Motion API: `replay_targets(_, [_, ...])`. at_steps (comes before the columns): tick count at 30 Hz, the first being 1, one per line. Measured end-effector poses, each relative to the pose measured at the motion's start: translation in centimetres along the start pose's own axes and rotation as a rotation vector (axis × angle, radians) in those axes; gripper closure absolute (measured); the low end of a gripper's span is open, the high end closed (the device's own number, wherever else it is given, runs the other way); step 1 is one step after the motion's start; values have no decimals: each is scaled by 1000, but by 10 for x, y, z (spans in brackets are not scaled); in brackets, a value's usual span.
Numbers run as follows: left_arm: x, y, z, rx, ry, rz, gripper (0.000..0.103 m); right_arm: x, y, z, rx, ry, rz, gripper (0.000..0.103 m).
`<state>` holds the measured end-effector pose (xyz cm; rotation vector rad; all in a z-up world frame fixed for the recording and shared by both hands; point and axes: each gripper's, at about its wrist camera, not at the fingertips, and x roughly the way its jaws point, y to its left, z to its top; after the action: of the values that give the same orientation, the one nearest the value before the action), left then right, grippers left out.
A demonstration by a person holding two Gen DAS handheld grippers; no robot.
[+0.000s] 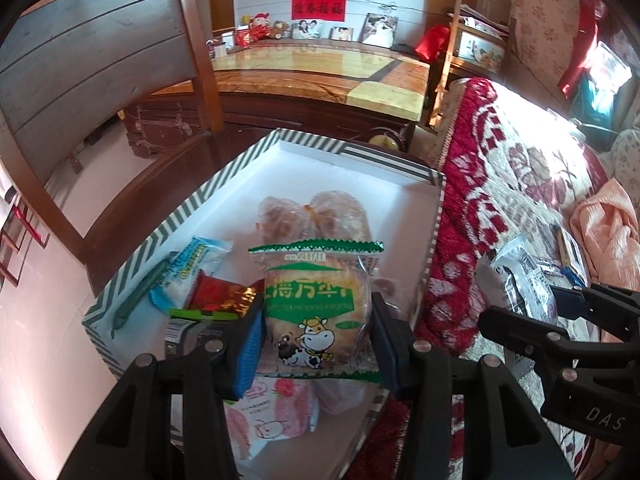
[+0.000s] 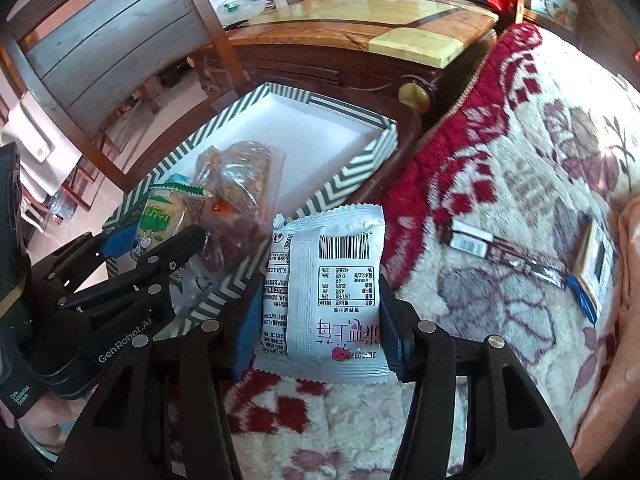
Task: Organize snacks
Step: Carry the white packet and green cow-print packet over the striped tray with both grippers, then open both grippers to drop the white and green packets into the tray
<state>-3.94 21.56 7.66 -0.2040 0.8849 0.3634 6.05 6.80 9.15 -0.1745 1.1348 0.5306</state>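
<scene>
My left gripper (image 1: pixel 318 332) is shut on a green-and-yellow cake packet with a cartoon cow (image 1: pixel 316 312), held above the striped box (image 1: pixel 224 184). Several snacks lie in that box: a clear bag of pastries (image 1: pixel 316 216), a blue-white packet (image 1: pixel 192 268), a red-gold wrapper (image 1: pixel 222 296) and a pink packet (image 1: pixel 272 412). My right gripper (image 2: pixel 318 320) is shut on a white snack packet with a barcode (image 2: pixel 328 292), over the box's near corner and the blanket. The right gripper also shows in the left wrist view (image 1: pixel 548 308), the left one in the right wrist view (image 2: pixel 160 248).
The striped box (image 2: pixel 352 168) sits on a dark wooden table beside a red-and-cream blanket (image 2: pixel 520 160). On the blanket lie a brown stick packet (image 2: pixel 508 252) and a small boxed item (image 2: pixel 596 264). A wooden chair (image 1: pixel 100 60) and a marble-topped cabinet (image 1: pixel 320 68) stand behind.
</scene>
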Motion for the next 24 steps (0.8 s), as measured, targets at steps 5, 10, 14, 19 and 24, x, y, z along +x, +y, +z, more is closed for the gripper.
replay_targets(5, [3, 17, 2, -38, 2, 22, 52, 8, 11, 11, -31, 4, 5, 51])
replay_targets(10, [9, 33, 2, -83, 15, 47, 52, 17, 20, 20, -55, 13, 16, 51])
replay_targets(14, [13, 40, 2, -104, 23, 57, 52, 29, 28, 29, -78, 28, 26, 51])
replay_targets(19, [17, 46, 2, -117, 31, 65, 52, 46, 37, 43, -106, 50, 33, 51])
replay_targets(24, [23, 50, 1, -126, 44, 71, 52, 63, 44, 52, -128, 59, 30, 51])
